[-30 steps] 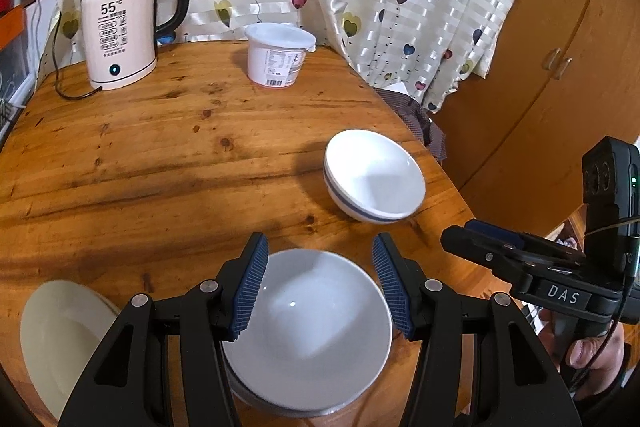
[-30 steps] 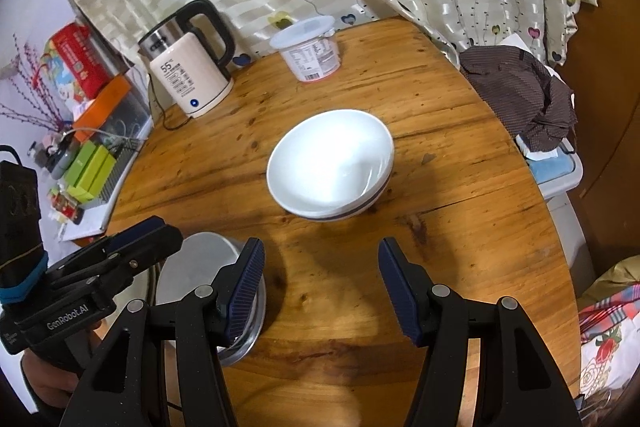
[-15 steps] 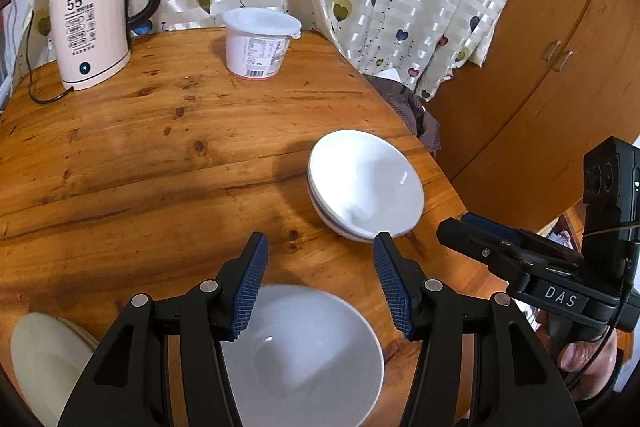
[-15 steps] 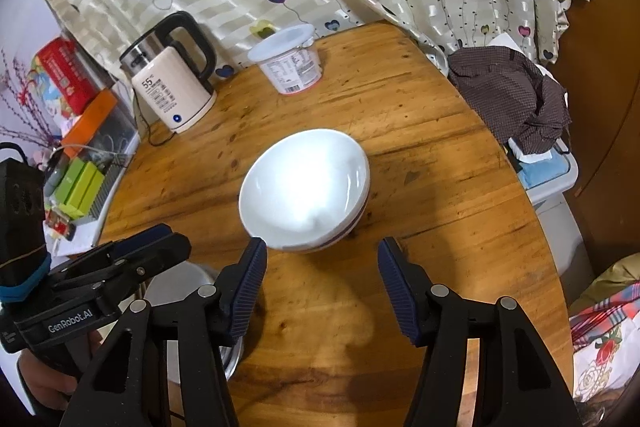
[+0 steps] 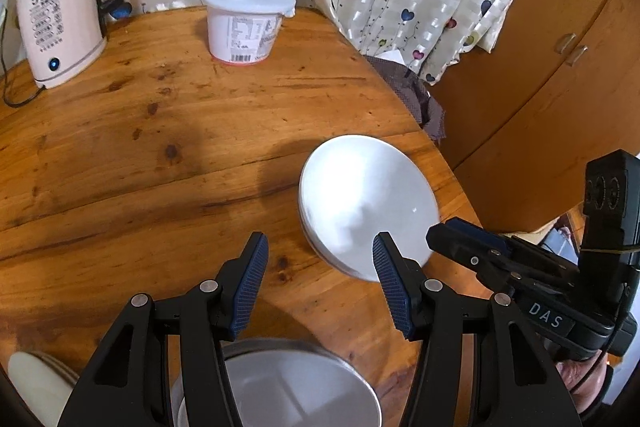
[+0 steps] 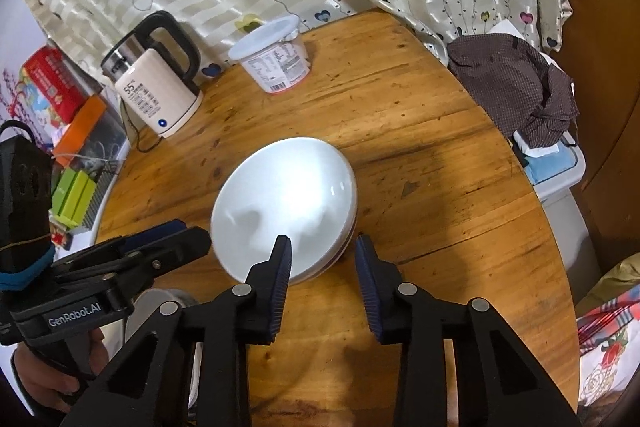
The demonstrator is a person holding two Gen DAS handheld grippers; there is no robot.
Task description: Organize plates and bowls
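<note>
Both tools spread over stacked white bowls (image 6: 284, 207).
Right tool (image 6: 322, 259) straddling near rim; left tool (image 5: 318, 281) gaping, just left of it.

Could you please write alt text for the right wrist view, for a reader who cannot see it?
The open right gripper straddles the near rim of stacked white bowls on a round wooden table. Behind stand an electric kettle and a lidded tub; the left gripper is at left.

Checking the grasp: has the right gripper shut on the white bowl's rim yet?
No, the right gripper is open, its fingers straddling the white bowl's near rim.
</note>
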